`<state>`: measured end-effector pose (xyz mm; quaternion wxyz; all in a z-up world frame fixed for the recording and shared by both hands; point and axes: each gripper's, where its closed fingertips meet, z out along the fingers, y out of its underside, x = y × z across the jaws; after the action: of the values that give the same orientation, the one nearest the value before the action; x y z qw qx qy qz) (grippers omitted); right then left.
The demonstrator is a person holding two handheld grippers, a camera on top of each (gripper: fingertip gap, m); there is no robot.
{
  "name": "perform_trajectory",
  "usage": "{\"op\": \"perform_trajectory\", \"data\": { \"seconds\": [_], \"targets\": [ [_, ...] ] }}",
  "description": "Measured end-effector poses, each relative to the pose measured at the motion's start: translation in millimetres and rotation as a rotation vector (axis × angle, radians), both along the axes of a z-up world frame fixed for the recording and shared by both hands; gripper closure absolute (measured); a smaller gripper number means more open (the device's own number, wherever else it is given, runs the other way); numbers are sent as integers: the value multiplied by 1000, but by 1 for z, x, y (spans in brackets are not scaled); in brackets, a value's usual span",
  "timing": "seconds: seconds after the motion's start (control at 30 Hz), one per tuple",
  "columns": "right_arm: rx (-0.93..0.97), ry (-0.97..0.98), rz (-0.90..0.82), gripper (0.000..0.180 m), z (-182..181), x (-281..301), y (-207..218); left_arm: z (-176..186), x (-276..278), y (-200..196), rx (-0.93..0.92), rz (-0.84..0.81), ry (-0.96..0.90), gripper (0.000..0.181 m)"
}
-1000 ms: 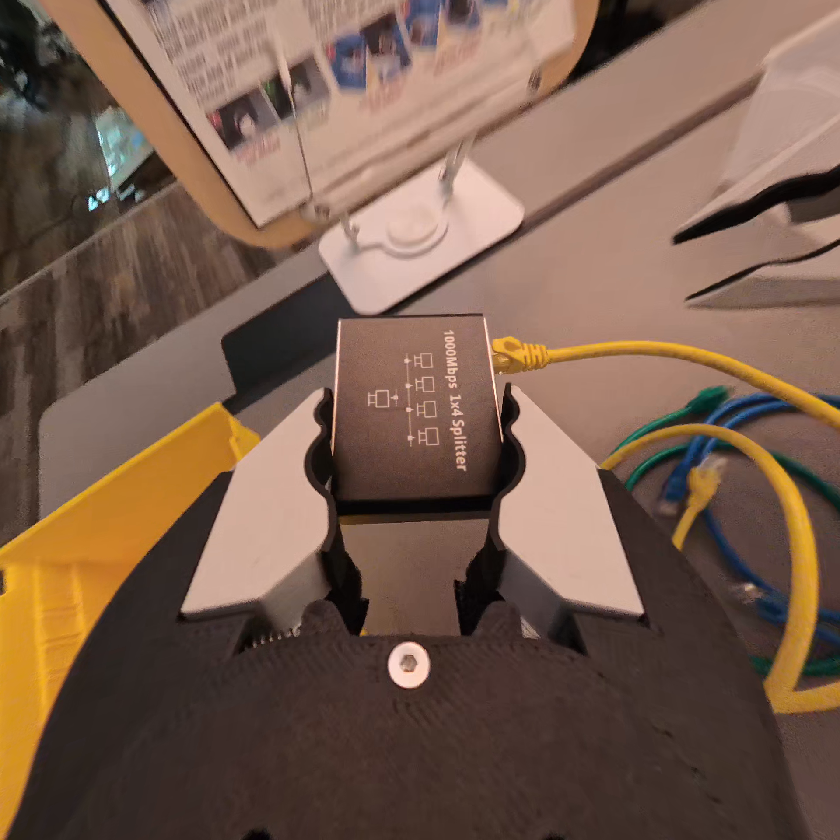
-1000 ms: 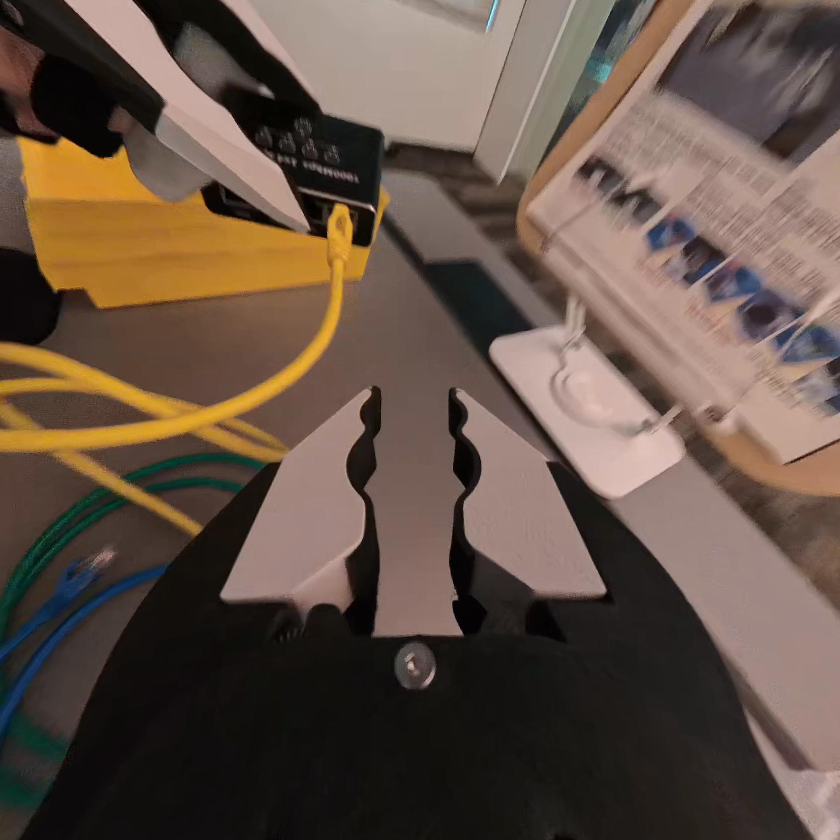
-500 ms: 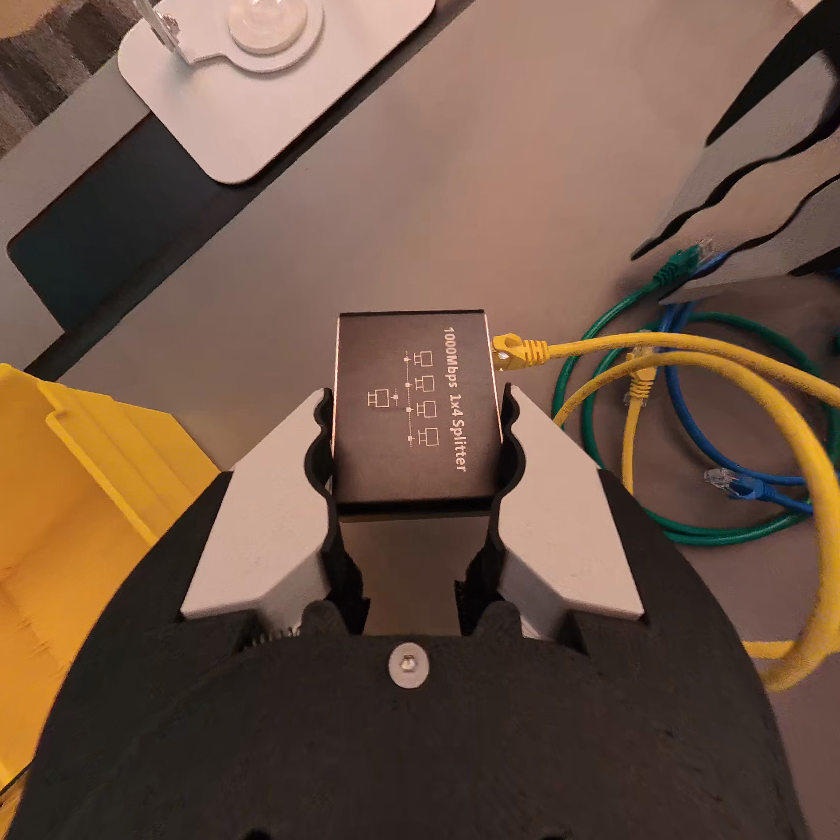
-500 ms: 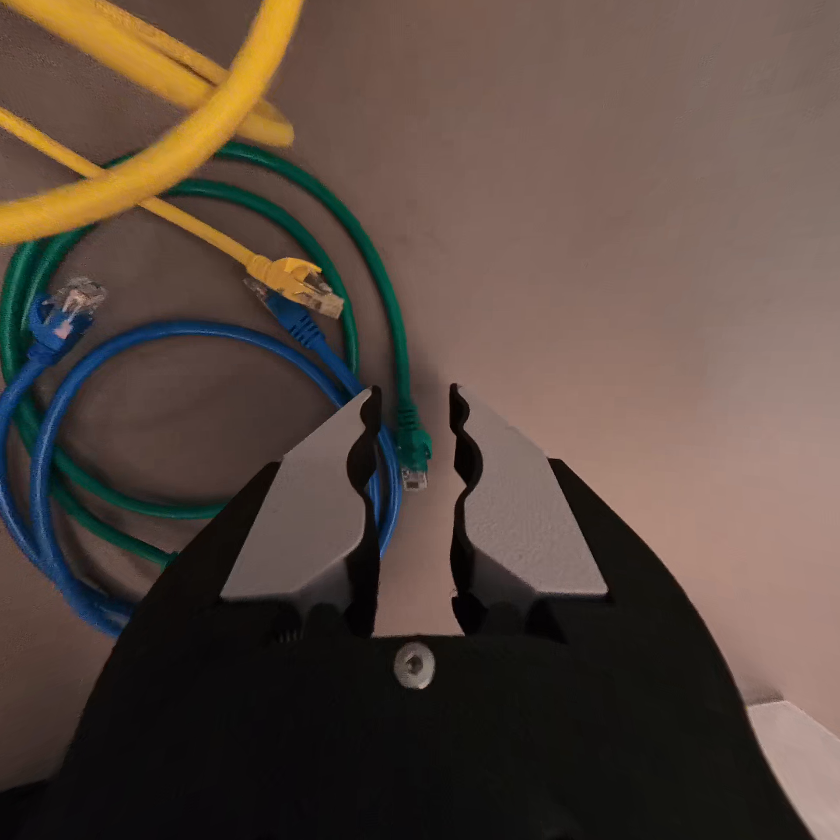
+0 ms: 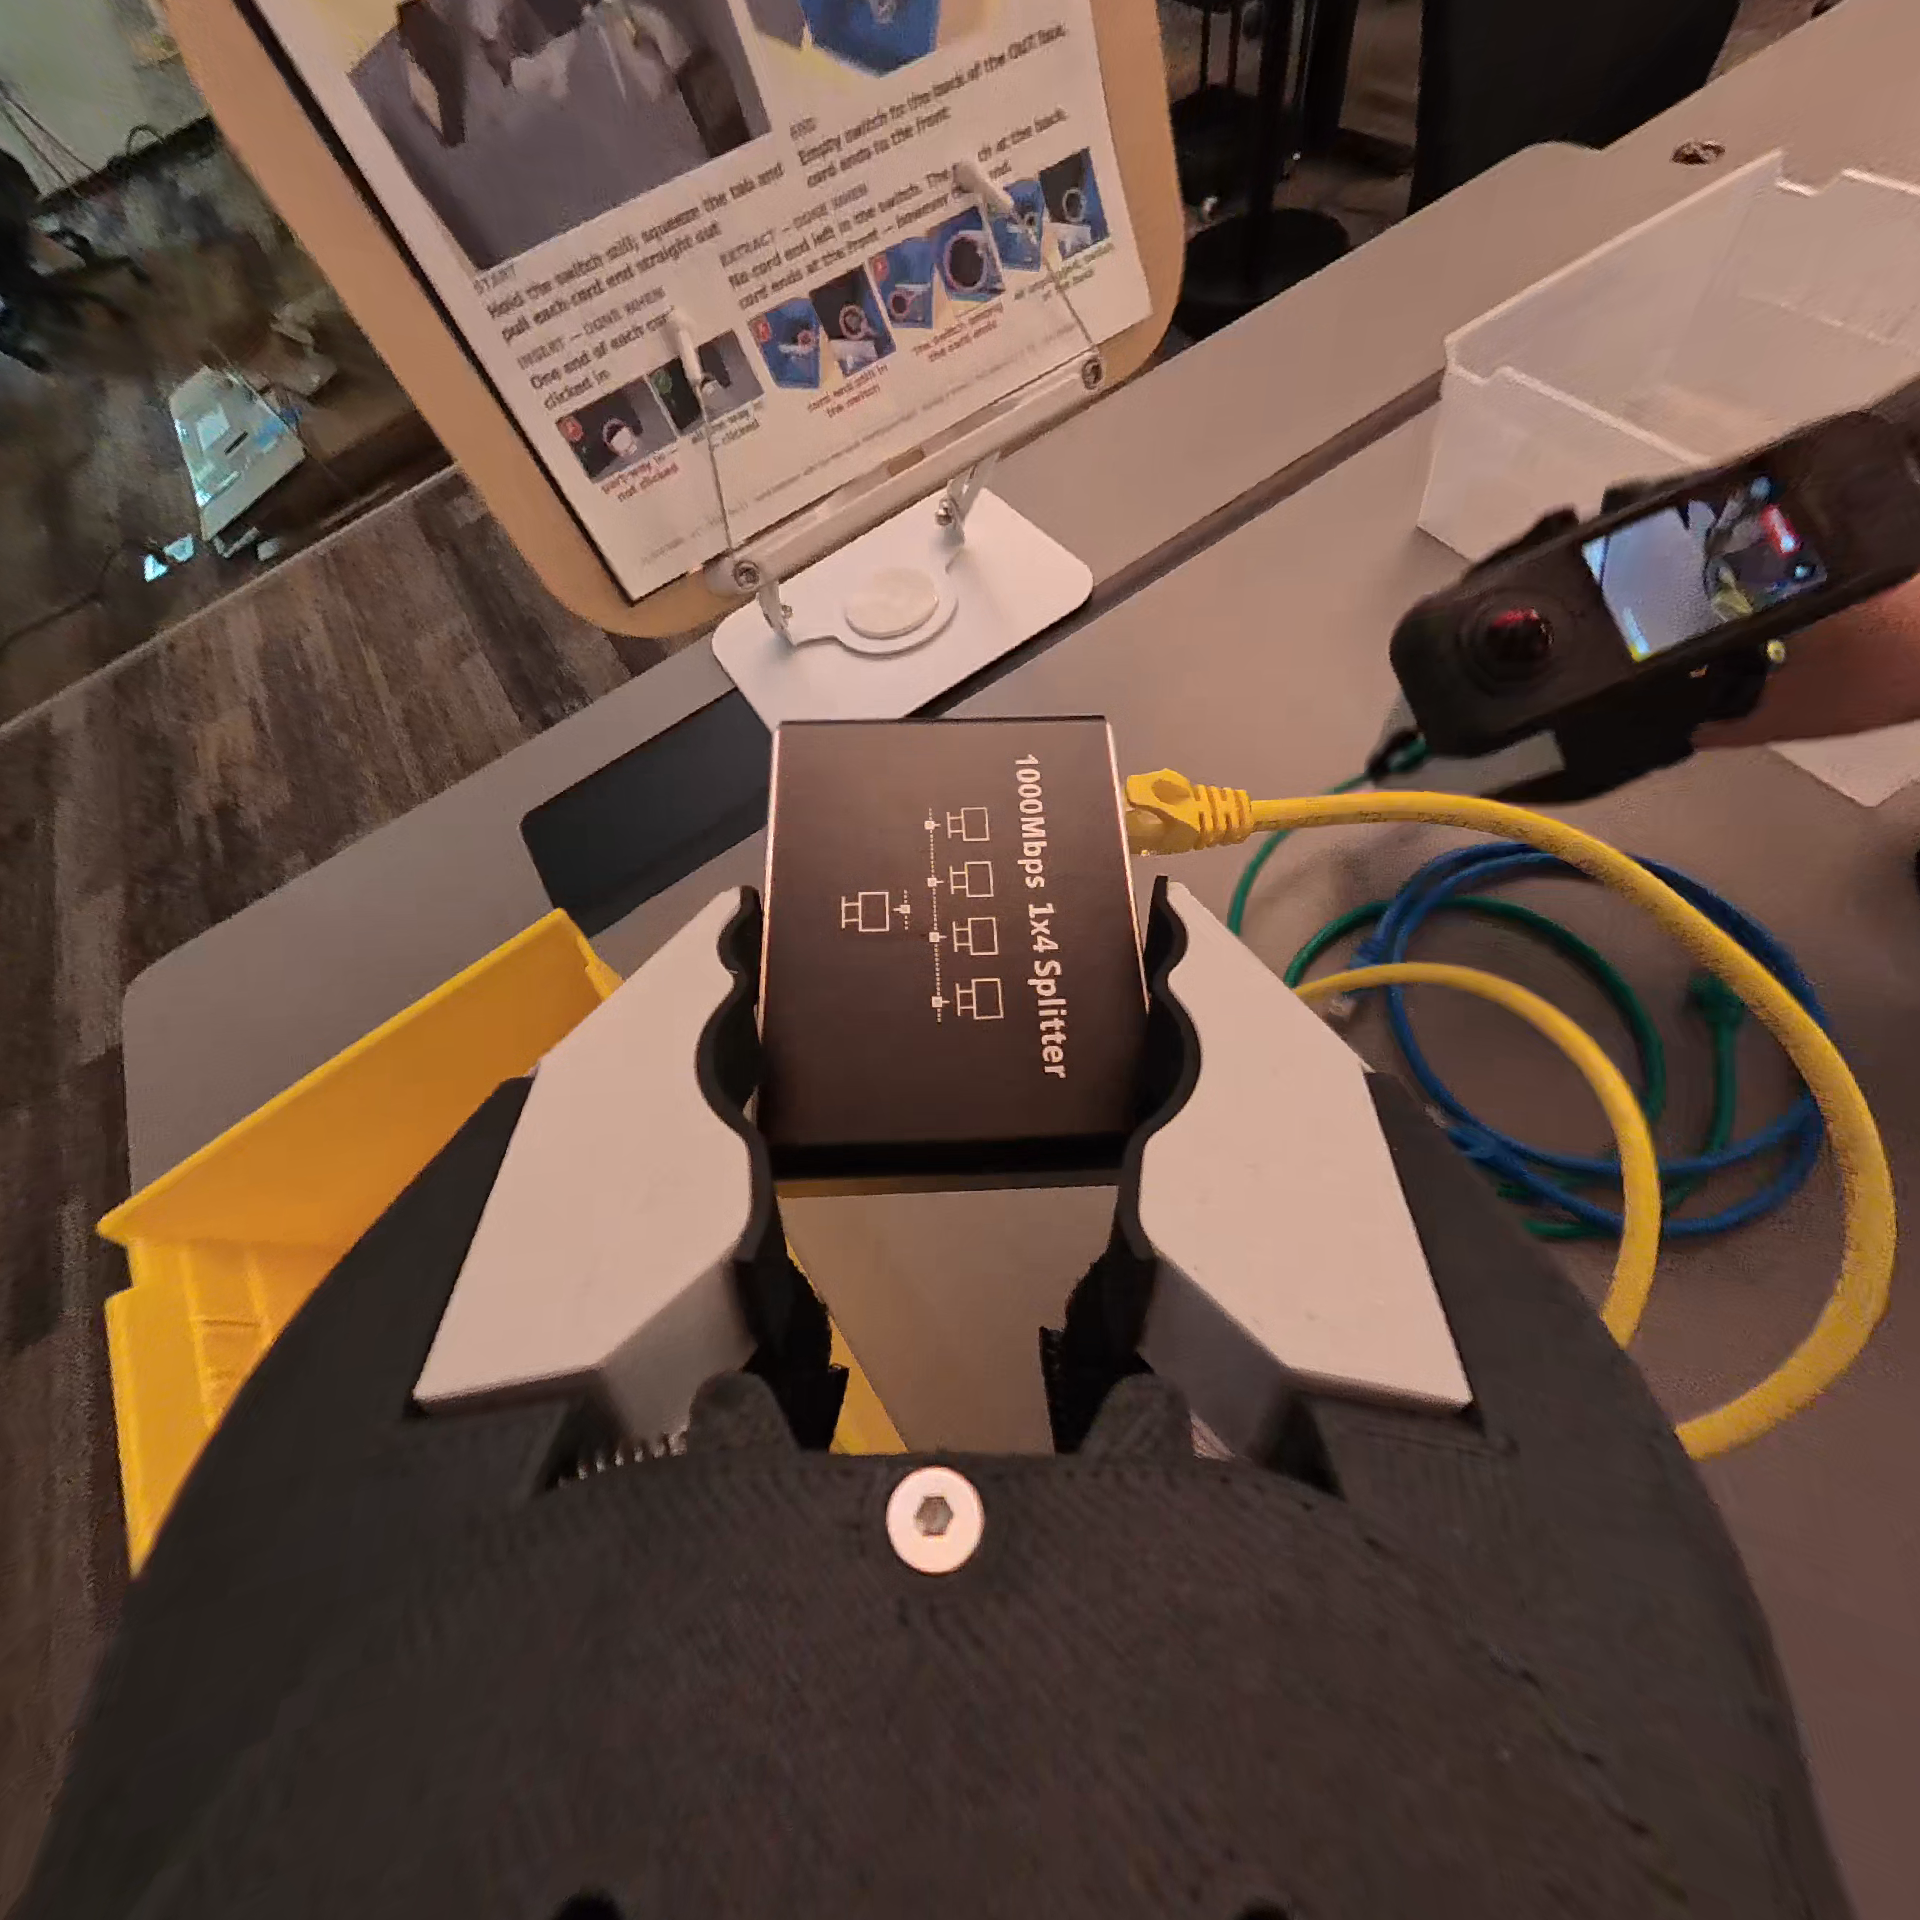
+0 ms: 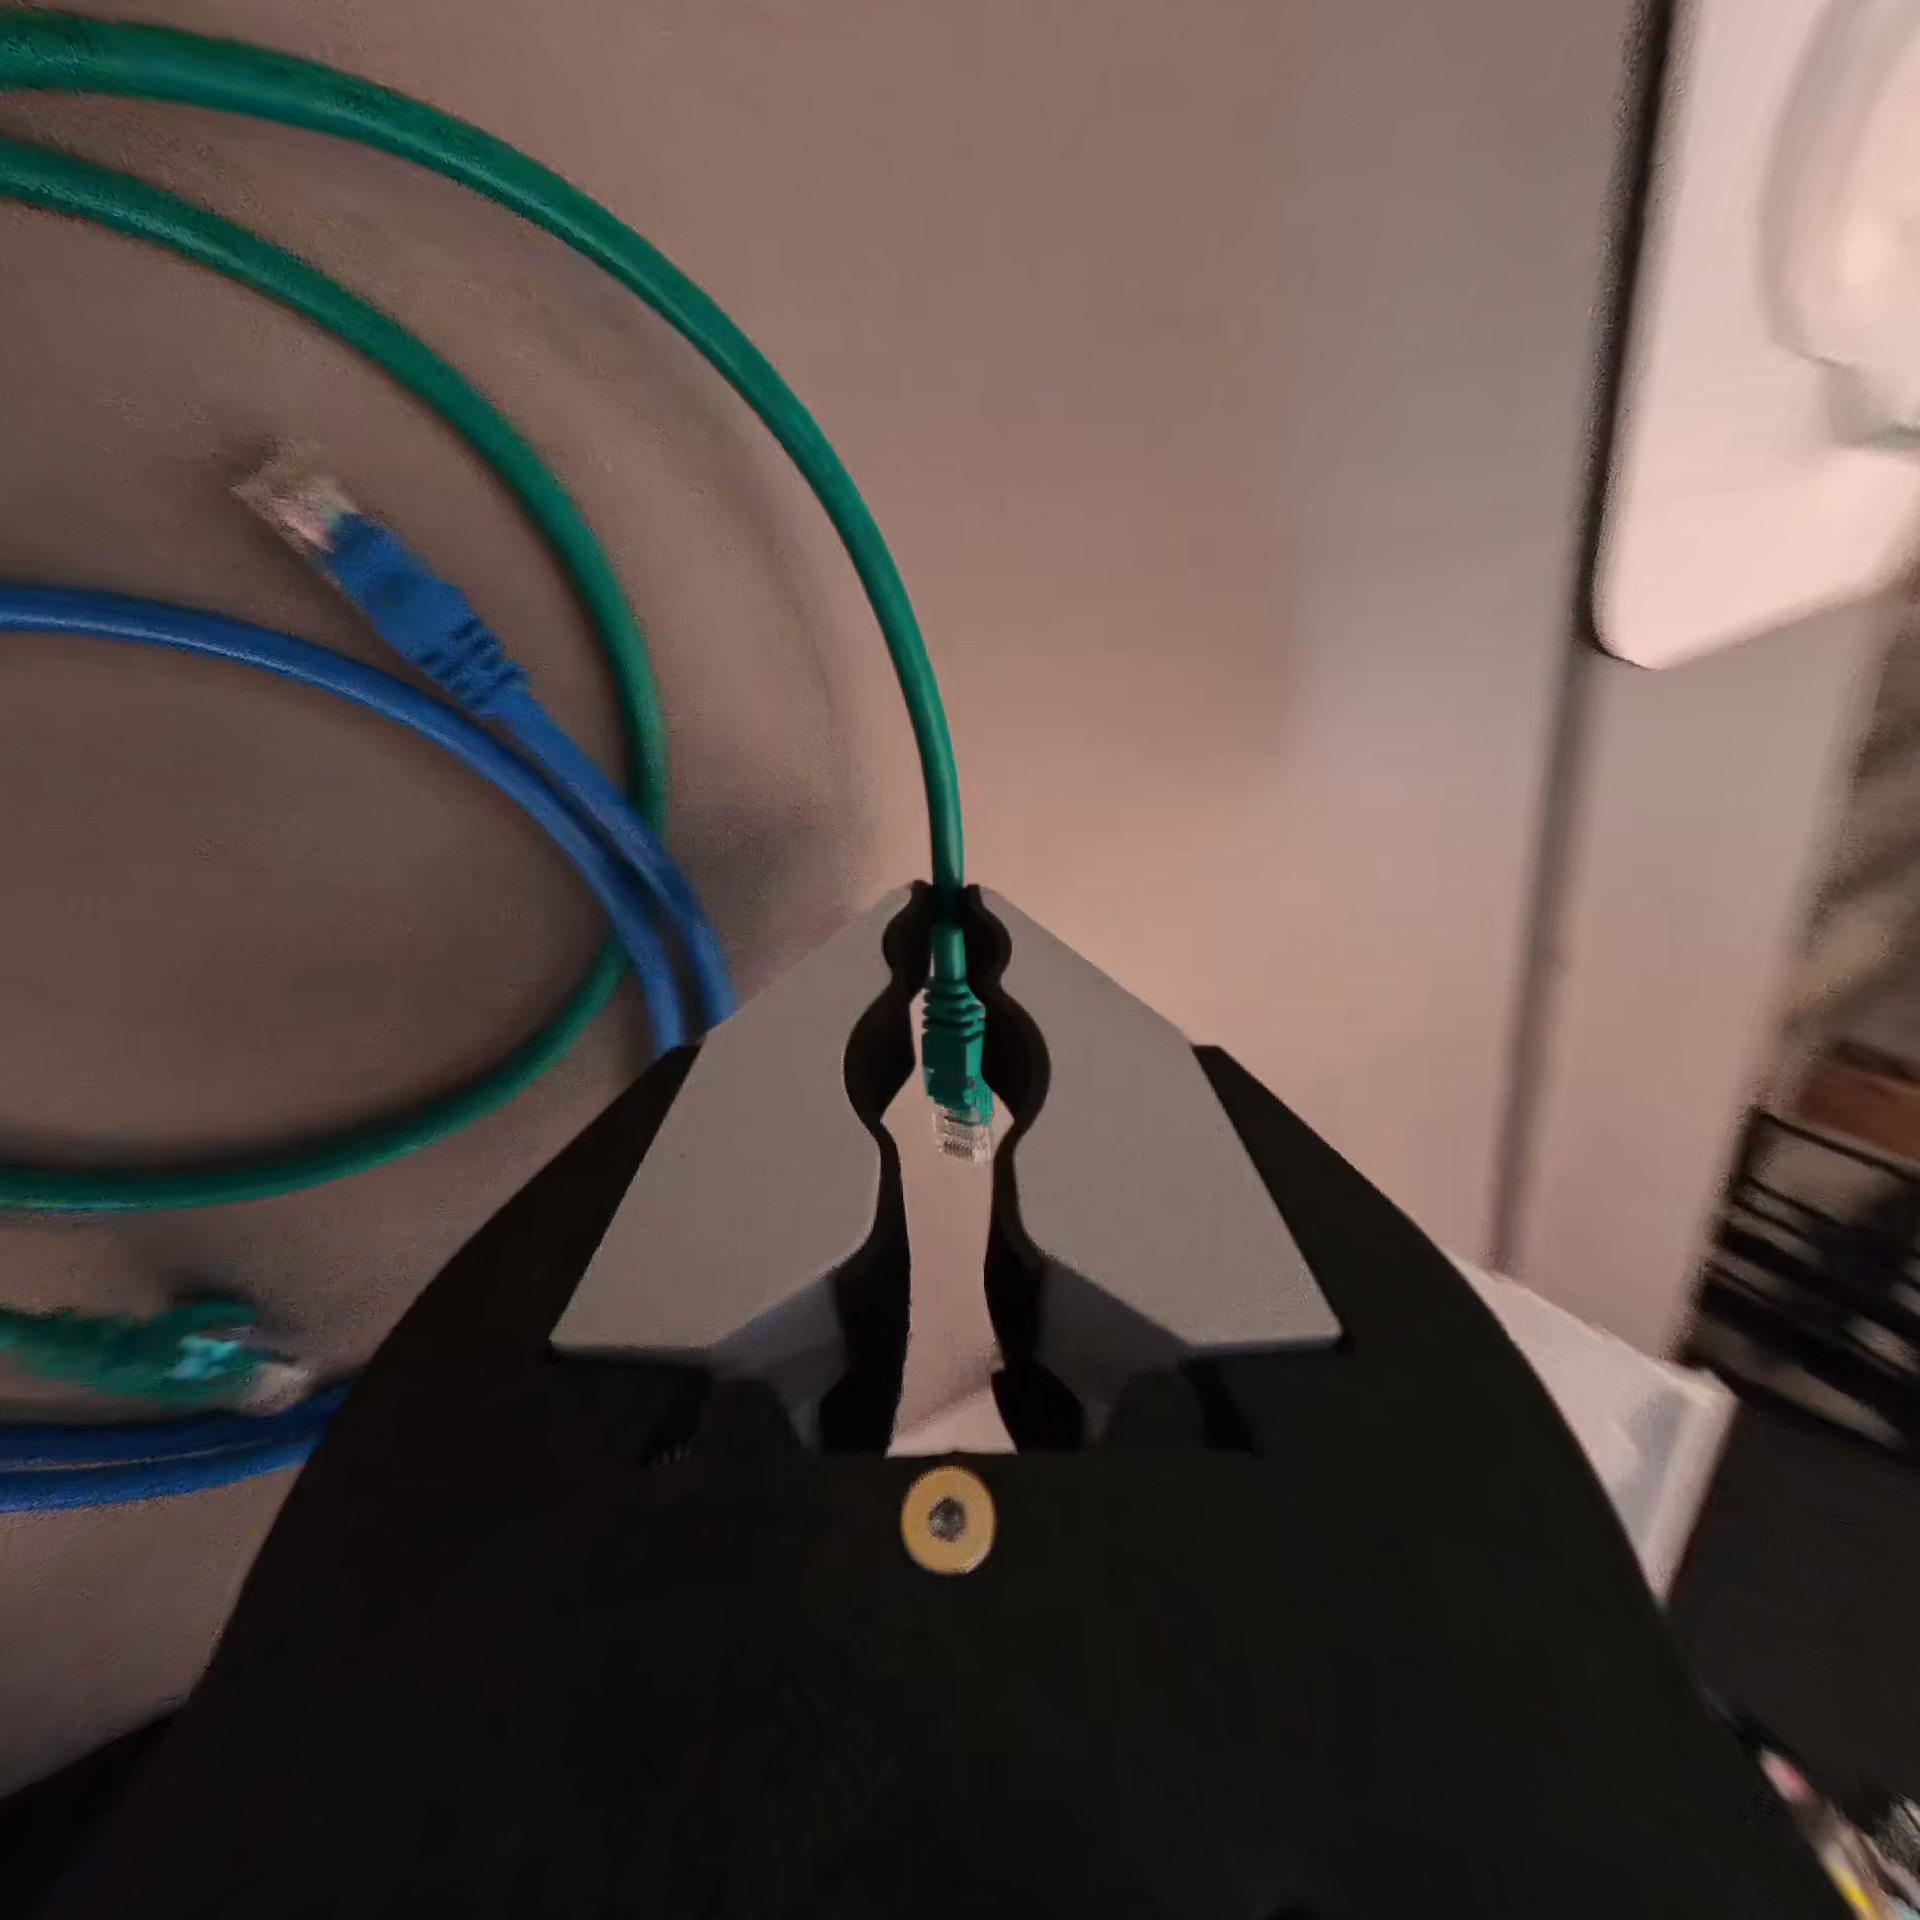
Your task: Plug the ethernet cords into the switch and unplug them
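My left gripper is shut on the black switch and holds it above the grey table. A yellow cord is plugged into the switch's right side by its yellow plug. My right gripper is shut on the green cord just behind its plug, whose clear tip points back toward the camera. The right gripper's body shows in the left wrist view at the right, over the cords. Blue cords and green loops lie on the table.
A yellow bin stands at the left under the left gripper. An instruction sheet on a white stand is behind the switch. A clear white bin sits at the far right. Loose cords coil right of the switch. The grippers' ends are close to 30 centimetres from one another.
My right gripper has closed on the green cord near its plug; half a second ago it was open over it. The left gripper tilted back up, still holding the switch.
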<state>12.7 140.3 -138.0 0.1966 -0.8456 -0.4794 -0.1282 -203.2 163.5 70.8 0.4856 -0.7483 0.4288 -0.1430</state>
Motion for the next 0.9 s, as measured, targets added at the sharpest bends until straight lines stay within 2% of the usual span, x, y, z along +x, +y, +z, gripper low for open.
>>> {"op": "perform_trajectory", "data": {
  "seconds": [0.03,0.17,0.33,0.47,0.77,0.9],
  "targets": [
    [45,-34,-27,175,10,10,4,0,5,-4,5,-14,12,108],
    [232,23,-134,175,57,36,18,-28,34,-5,-44,-75,112,108],
    [556,133,-193,175,139,65,23,-92,74,4,-214,-170,191,108],
    [779,213,-212,174,193,86,14,-130,93,4,-300,-227,241,108],
    [1087,526,-258,174,264,109,-12,-200,93,-9,-449,-352,414,108],
    [1192,698,-238,173,289,109,-26,-216,94,-19,-492,-413,443,108]
  ]
}}
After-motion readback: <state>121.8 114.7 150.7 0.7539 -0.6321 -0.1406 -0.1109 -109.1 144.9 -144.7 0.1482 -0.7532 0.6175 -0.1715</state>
